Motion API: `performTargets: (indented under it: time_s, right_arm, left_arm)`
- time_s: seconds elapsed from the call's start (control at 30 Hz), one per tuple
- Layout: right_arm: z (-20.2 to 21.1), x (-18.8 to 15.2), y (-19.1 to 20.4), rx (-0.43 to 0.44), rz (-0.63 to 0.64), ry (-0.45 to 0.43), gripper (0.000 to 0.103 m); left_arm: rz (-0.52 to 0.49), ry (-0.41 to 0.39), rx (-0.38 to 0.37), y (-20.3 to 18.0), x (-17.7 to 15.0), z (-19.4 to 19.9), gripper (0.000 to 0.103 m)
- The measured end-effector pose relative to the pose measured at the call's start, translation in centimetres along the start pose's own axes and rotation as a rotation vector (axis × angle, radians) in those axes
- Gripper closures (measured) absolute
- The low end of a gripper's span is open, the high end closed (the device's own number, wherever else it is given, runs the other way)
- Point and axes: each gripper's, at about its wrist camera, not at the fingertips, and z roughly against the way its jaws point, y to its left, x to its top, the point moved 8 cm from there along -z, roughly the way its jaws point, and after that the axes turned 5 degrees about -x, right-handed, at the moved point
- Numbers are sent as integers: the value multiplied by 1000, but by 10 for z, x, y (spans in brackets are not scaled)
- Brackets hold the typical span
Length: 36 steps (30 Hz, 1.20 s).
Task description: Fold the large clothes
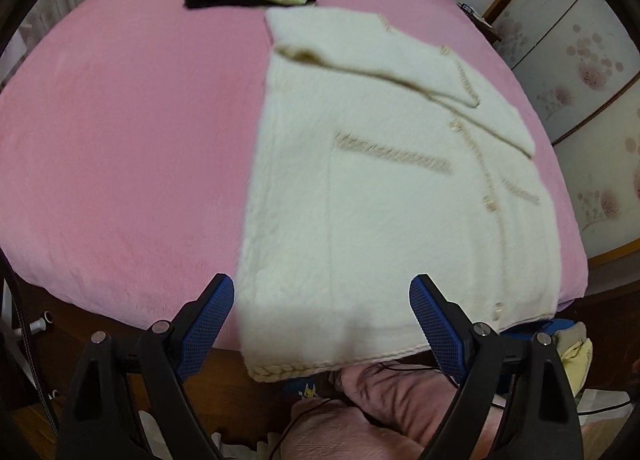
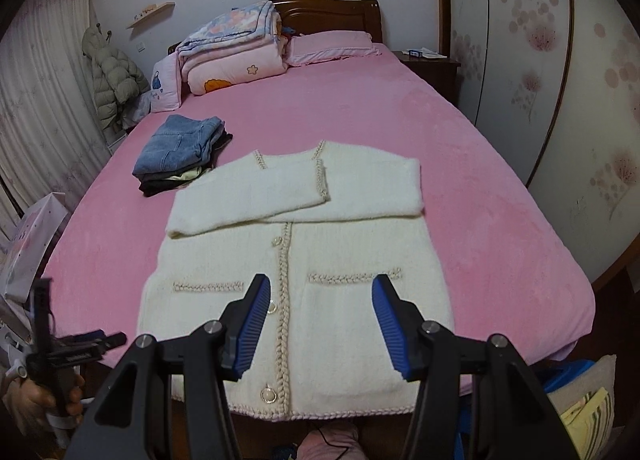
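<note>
The left gripper [image 1: 321,324] stood wide open with nothing between its blue pads [image 1: 210,320], hanging above the near left corner of the cardigan [image 1: 360,200], whose hem [image 1: 320,366] drooped just over the bed's near edge. The right gripper [image 2: 318,324] was also released, its jaws set narrower and empty, poised over the lower front of the cardigan [image 2: 296,268] near the button band [image 2: 282,300] and the right pocket trim [image 2: 352,276]. The cardigan lay front up on the pink bed [image 2: 440,140], collar away from the person and hem toward them, so its long axis ran straight ahead from both tools; both sleeves were already crossed over the chest. My reading is that the next fold would lift the hem toward the collar, and that each gripper sat close to its own hem corner, the left one nearer the edge it would take. Beyond the collar and to the left, a stack of folded clothes [image 2: 180,152] topped with jeans rested just apart from the cardigan. In the right view the left hand [image 2: 44,400] showed at the lower left corner, clasping its handle. The left view was blurred, so the knit and the buttons were hard to make out there, and the right hem corner was cut off behind the gripper's finger. Whether either tool touched the cloth could not be told.
</note>
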Motion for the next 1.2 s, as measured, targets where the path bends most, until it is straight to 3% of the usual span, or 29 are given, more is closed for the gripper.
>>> performTargets:
  time_s: [0.13,0.3,0.4,0.6,0.77,0.87,1.1,1.2]
  right_arm:
    - [-11,-16,-1,1,18,26,50]
    - [-22,-32,-5,10,29,68,50]
    - [-27,-38,-4,9,53,79,50]
    - [-45,-49,-17,-12,42,116,50]
    - [-69,-75,-42,-45,3,223,50]
    - [-82,-93,-59,-50,-14,273,50]
    - [-113,-119,-118,-78,-49,325,50]
    - [-125,-131,-142,-61,-81,361,50]
  left_arm:
    - [56,29,-55,24,-25,-31,26]
    - [2,28,-54,35,-37,-58,38]
    - [14,23,-84,41,-38,-69,39]
    - [6,26,-69,40,-38,-79,41]
    - [-13,76,-75,28,-35,-77,77]
    - [-51,101,-55,16,-34,-72,89]
    - [-61,130,-36,3,-24,-60,89]
    - [-51,157,-25,6,-24,-61,79]
